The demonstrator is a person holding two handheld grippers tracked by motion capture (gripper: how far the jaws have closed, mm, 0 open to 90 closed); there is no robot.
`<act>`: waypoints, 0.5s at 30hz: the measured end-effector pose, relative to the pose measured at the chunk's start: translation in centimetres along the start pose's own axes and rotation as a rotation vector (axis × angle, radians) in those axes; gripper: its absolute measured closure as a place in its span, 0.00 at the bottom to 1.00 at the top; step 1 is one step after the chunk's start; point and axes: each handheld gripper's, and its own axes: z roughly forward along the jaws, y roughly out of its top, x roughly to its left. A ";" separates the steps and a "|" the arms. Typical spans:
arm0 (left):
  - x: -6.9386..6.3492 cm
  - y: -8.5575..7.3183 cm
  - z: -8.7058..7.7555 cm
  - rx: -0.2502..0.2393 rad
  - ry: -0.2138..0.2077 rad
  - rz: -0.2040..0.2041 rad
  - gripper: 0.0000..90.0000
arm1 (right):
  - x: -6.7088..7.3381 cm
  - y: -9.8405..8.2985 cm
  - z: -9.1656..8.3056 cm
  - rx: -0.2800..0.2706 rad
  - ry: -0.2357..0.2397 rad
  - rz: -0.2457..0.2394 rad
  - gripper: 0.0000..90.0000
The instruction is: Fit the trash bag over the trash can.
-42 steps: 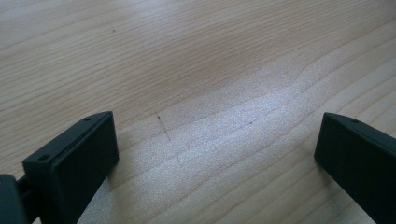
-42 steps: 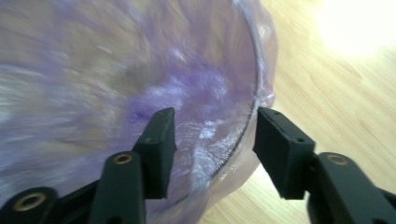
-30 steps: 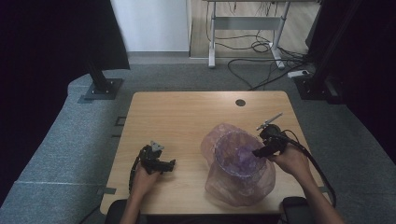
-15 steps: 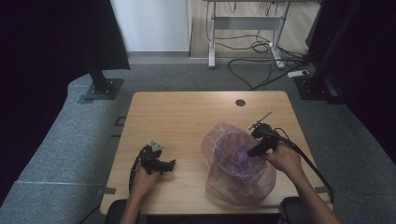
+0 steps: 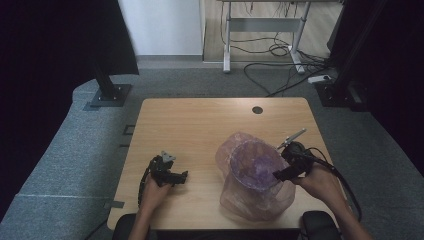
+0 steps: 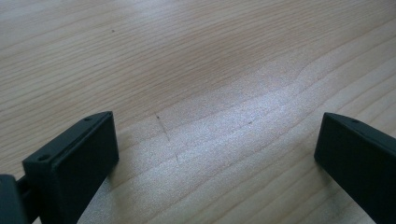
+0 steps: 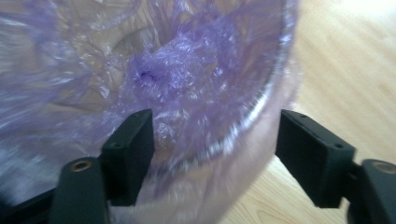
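A clear round container [image 5: 256,202] lined with a thin, crinkled purple plastic bag [image 5: 252,167] stands on the wooden table [image 5: 200,125], right of centre. My right gripper [image 5: 278,175] is at its right rim. In the right gripper view the gripper [image 7: 215,149] straddles the rim and bag [image 7: 187,84], one jaw inside and one outside with a gap to the wall. Its jaws have just been opening, with the rim between them and not pressed. My left gripper [image 5: 181,176] rests open on bare wood at the front left, nothing between its fingers [image 6: 74,158].
A round cable hole [image 5: 257,109] sits near the table's far edge. A cable [image 5: 345,185] trails from the right gripper off the front right. Grey floor mats surround the table, and a desk frame with cables stands on the floor beyond.
My right gripper has shifted a little along the bag's right rim toward the table's near edge, and the bag film has rumpled. The left gripper has stayed put.
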 end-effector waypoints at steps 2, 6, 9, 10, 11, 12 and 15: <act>0.0 0.0 0.0 0.000 0.000 0.000 0.00 | -0.2 0.4 1.3 0.041 -0.009 0.000 0.33; 0.0 0.0 0.0 0.000 0.000 0.000 0.00 | -0.7 0.8 1.7 0.030 0.014 0.004 0.27; 0.0 0.0 0.0 0.000 0.000 0.000 0.00 | -1.2 0.6 0.0 -0.090 0.051 0.008 0.16; 0.0 0.0 0.0 0.000 -0.001 0.000 0.00 | -1.5 0.5 -0.5 -0.113 0.066 0.008 0.16; 0.0 0.0 0.0 0.001 -0.001 0.000 0.00 | -1.8 0.3 -1.0 -0.141 0.072 0.006 0.13; 0.0 0.0 0.0 0.001 -0.001 0.000 0.00 | -2.1 0.1 -1.4 -0.165 0.069 0.011 0.07; 0.0 0.0 0.0 0.001 -0.001 0.000 0.00 | -3.0 -0.5 -2.1 -0.195 0.026 0.034 0.00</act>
